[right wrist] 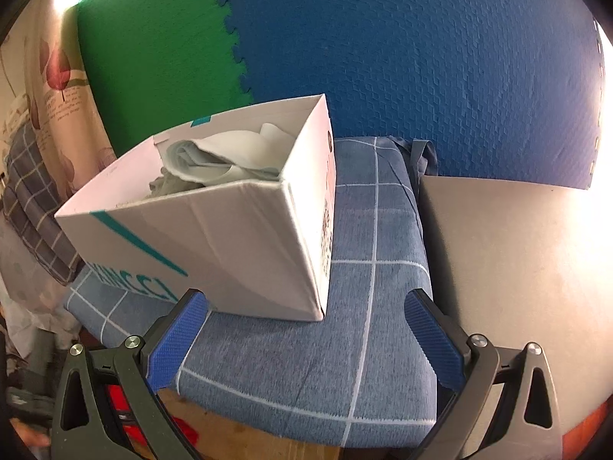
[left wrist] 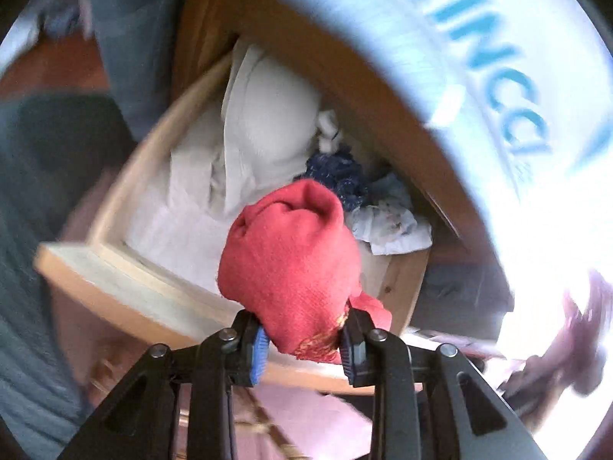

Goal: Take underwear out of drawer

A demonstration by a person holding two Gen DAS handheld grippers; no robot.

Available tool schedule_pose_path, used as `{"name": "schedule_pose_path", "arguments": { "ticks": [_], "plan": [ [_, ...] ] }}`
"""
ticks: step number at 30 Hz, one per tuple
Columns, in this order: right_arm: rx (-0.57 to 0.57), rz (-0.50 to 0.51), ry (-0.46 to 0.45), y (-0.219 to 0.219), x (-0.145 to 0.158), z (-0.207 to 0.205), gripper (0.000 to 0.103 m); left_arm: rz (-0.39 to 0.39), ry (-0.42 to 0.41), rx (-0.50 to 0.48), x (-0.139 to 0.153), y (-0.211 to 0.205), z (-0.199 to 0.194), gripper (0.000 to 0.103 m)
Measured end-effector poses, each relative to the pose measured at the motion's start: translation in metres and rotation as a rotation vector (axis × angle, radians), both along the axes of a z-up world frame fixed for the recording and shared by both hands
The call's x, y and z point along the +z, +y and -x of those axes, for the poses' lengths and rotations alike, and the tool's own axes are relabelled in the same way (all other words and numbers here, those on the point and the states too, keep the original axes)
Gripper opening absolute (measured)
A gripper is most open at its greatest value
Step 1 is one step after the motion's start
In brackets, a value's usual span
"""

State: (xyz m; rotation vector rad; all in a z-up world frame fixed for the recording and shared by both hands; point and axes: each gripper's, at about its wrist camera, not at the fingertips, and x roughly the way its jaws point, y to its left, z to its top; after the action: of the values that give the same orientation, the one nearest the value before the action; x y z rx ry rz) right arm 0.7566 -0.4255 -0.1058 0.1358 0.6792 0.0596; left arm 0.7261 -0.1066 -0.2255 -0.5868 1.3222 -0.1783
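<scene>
1. An open wooden drawer [left wrist: 126, 291] holds pale folded laundry, seen from above.
2. A white cardboard box [right wrist: 237, 230] sits on a blue checked cushion [right wrist: 367, 299].
3. The right gripper [right wrist: 306, 329] hangs released and empty.
4. The left gripper [left wrist: 302, 345] clenches bunched red underwear [left wrist: 291, 260] above the drawer; it looks soft, light and floppy, best pinched at a thick fold.

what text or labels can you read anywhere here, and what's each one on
"XINCCI", roughly, in teal letters on the white box looming in the left wrist view; blurred, first letters cut off.
"...INCCI", same teal print, on the white cardboard box in the right wrist view; partly hidden by the right gripper.
Sticker on that box's end face: too small to read.
Printed lines on the floral curtain: too small to read.
</scene>
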Motion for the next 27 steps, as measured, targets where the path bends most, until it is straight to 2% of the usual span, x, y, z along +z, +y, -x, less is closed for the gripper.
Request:
{"name": "schedule_pose_path", "arguments": {
  "ticks": [7, 12, 27],
  "plan": [
    [-0.009, 0.035, 0.037, 0.010, -0.008, 0.008, 0.103, -0.117, -0.191, -0.103, 0.058, -0.001, 0.025, 0.030],
    [-0.001, 0.047, 0.054, 0.018, -0.013, 0.015, 0.103, -0.183, -0.316, -0.143, 0.094, -0.006, 0.042, 0.030],
    [0.066, 0.031, 0.187, 0.054, -0.049, 0.034, 0.103, -0.337, -0.663, -0.143, 0.196, -0.012, 0.067, 0.030]
  ]
}}
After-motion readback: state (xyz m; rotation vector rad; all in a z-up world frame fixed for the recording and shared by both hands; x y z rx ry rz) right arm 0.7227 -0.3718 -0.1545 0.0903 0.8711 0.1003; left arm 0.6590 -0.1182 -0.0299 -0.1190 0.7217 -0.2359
